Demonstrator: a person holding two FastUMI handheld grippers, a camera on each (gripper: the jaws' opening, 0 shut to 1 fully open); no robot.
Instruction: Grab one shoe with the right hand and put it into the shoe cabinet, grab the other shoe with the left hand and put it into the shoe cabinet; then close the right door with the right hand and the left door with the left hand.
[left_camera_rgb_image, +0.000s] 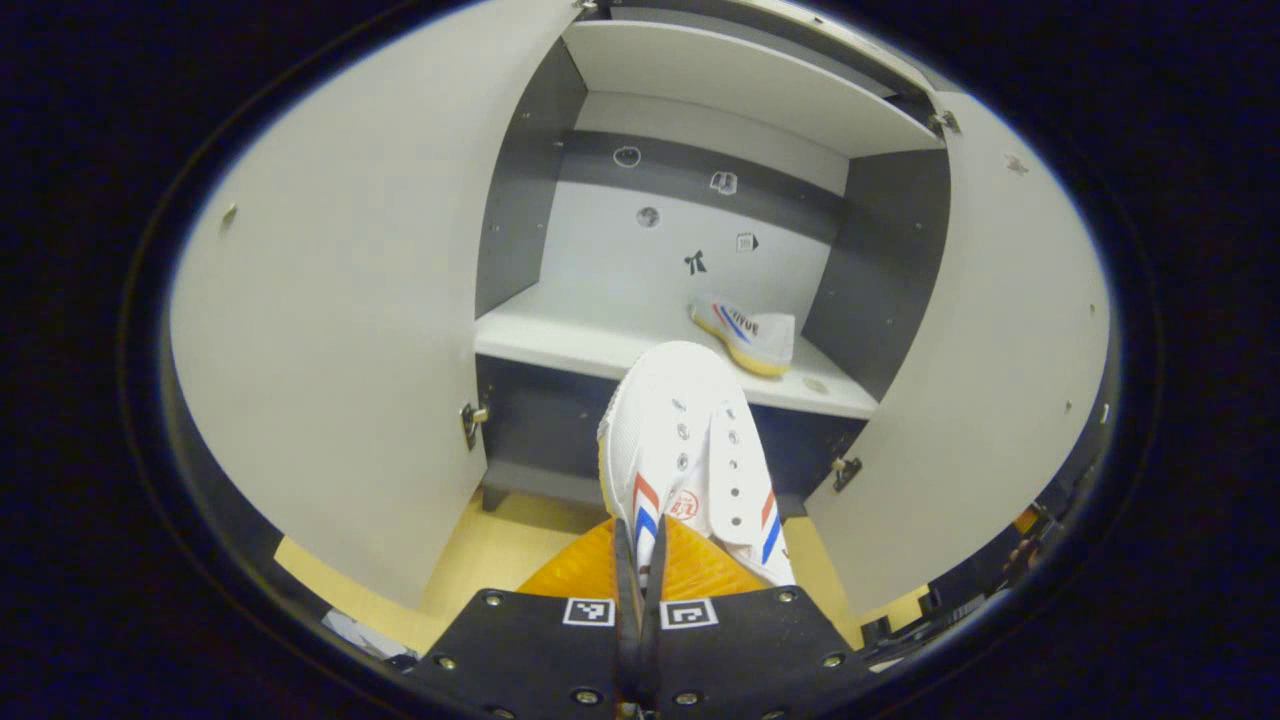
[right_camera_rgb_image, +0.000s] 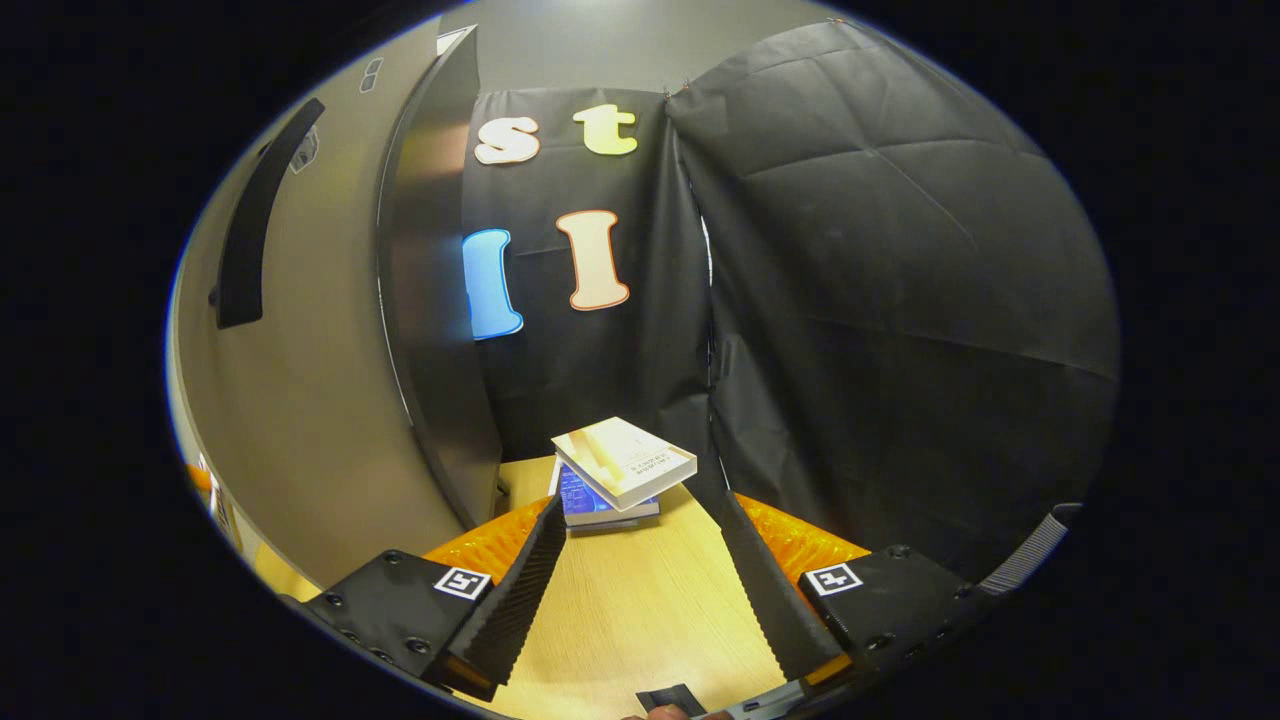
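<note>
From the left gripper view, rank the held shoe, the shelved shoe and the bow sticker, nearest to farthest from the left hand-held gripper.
1. Held shoe: pinched in the left hand-held gripper, directly ahead.
2. Shelved shoe: on the cabinet shelf, right of centre.
3. Bow sticker: on the back panel, above the shelved shoe.

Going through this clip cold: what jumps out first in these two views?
In the left gripper view, the left gripper is shut on a white shoe held before the open shoe cabinet, where the other shoe already sits at the right of the shelf. In the right gripper view, the right gripper is open and empty above a wooden surface, with stacked books ahead.
</note>
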